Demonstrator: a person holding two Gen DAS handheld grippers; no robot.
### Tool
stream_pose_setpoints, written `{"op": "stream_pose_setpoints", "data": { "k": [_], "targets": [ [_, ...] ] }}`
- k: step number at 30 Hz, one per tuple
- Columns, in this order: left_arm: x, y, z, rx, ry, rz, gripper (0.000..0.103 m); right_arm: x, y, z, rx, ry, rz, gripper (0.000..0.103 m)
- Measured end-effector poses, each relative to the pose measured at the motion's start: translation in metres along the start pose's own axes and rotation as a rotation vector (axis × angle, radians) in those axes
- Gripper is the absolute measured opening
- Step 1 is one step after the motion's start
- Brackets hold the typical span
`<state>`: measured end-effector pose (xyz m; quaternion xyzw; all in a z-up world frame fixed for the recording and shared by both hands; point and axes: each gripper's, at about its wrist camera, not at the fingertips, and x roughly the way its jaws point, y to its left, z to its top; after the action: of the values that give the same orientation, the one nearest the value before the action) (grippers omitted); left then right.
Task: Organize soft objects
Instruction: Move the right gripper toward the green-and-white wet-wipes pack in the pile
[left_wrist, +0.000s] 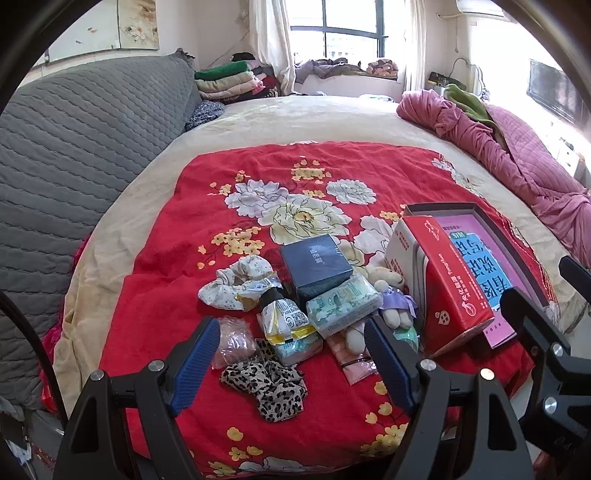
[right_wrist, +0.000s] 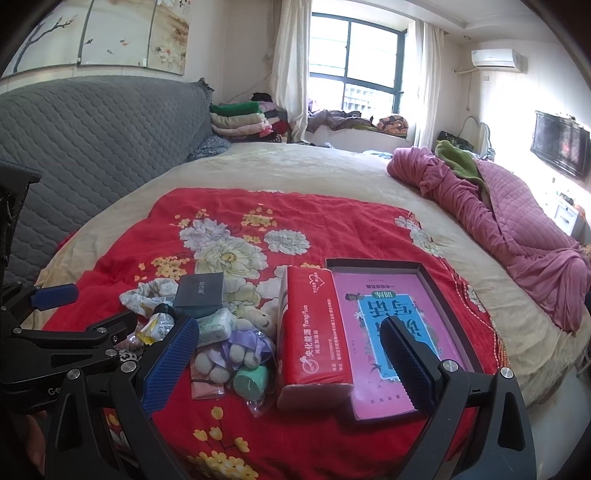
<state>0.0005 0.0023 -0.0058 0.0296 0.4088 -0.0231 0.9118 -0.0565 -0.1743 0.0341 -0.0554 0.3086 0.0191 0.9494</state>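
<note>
A pile of small things lies on a red floral cloth (left_wrist: 258, 166) on the bed: a leopard scrunchie (left_wrist: 267, 384), a white floral scrunchie (left_wrist: 236, 282), tissue packs (left_wrist: 341, 306), a small teddy bear (left_wrist: 388, 291) and a dark blue box (left_wrist: 314, 264). A red tissue pack (right_wrist: 314, 339) stands against a dark tray (right_wrist: 448, 299) holding a pink book. My left gripper (left_wrist: 290, 339) is open and empty just above the pile's near side. My right gripper (right_wrist: 291, 336) is open and empty, its fingers either side of the red tissue pack and bear (right_wrist: 258, 321).
A grey quilted headboard (left_wrist: 74, 129) stands at the left. A bunched pink quilt (left_wrist: 517, 147) lies at the bed's right side. Folded clothes (left_wrist: 225, 77) are stacked at the back by the window. The beige bedspread (left_wrist: 314, 118) stretches beyond the red cloth.
</note>
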Motion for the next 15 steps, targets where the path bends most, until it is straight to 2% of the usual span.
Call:
{"op": "stream_pose_setpoints", "data": {
  "k": [1, 3, 4, 5, 7, 9, 11, 15],
  "targets": [
    [0.001, 0.0, -0.001, 0.002, 0.004, -0.005, 0.077, 0.0, -0.001, 0.0, 0.002, 0.0, 0.0, 0.099],
    [0.005, -0.001, 0.002, -0.008, 0.028, -0.042, 0.059, 0.002, -0.003, 0.0, 0.008, 0.002, 0.0, 0.099],
    [0.009, -0.001, 0.002, -0.012, 0.053, -0.064, 0.047, 0.003, -0.003, 0.0, 0.009, 0.005, 0.003, 0.099],
    [0.014, 0.001, 0.002, -0.013, 0.079, -0.076, 0.041, 0.004, -0.004, 0.0, 0.011, 0.007, 0.004, 0.099],
    [0.023, 0.003, 0.0, -0.015, 0.117, -0.095, 0.04, 0.008, -0.001, -0.001, 0.01, 0.011, 0.009, 0.099],
    [0.029, 0.006, -0.001, 0.005, 0.097, -0.067, 0.04, 0.013, 0.003, -0.002, -0.003, 0.016, 0.011, 0.099],
    [0.034, 0.009, -0.002, 0.004, 0.097, -0.077, 0.04, 0.019, 0.008, -0.003, -0.015, 0.027, 0.023, 0.099],
    [0.046, 0.016, -0.001, 0.035, 0.177, -0.042, 0.04, 0.031, 0.017, -0.002, -0.043, 0.029, 0.032, 0.099]
  ]
}}
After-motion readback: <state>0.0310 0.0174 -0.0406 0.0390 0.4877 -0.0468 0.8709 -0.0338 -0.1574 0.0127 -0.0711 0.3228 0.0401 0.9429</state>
